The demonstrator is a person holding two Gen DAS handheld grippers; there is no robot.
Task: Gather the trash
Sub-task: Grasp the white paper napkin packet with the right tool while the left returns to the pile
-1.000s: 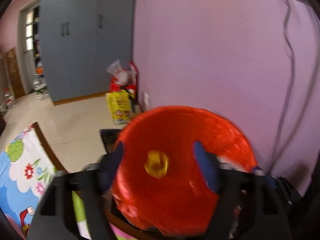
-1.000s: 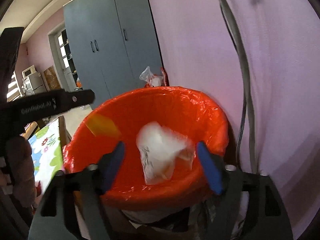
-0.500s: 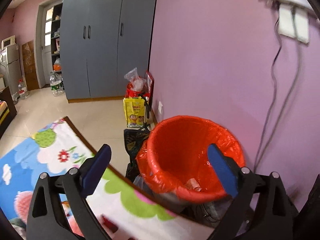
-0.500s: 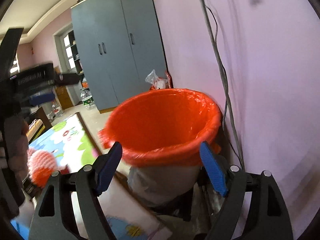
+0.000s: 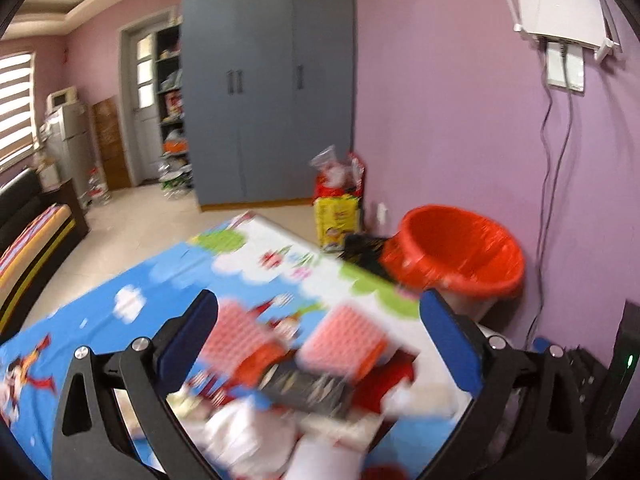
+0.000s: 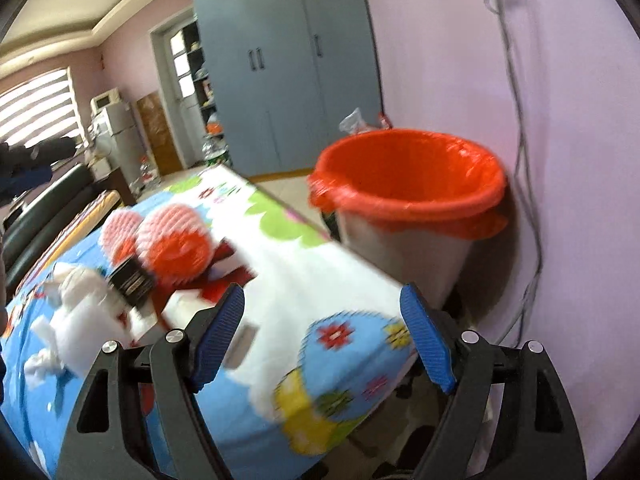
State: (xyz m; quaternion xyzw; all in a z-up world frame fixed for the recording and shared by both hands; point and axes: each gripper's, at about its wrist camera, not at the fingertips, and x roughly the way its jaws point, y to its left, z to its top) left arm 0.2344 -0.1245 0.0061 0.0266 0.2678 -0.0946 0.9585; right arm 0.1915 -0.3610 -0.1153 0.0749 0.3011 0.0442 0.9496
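Left gripper (image 5: pixel 318 344), jaws just opened wide and empty, hangs directly over the trash pile (image 5: pixel 280 412) near the tabletop (image 5: pixel 100 280) edge facing the orange bin (image 5: pixel 456 256), nearer than the wide-open, empty right gripper (image 6: pixel 322 338).

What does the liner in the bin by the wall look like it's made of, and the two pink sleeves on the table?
Bin liner: thin glossy orange-red plastic film, probably; it crinkles and folds over the rim. Pink sleeves: apparently soft foam netting, matte, with a ribbed mesh texture, though motion blur leaves this uncertain.
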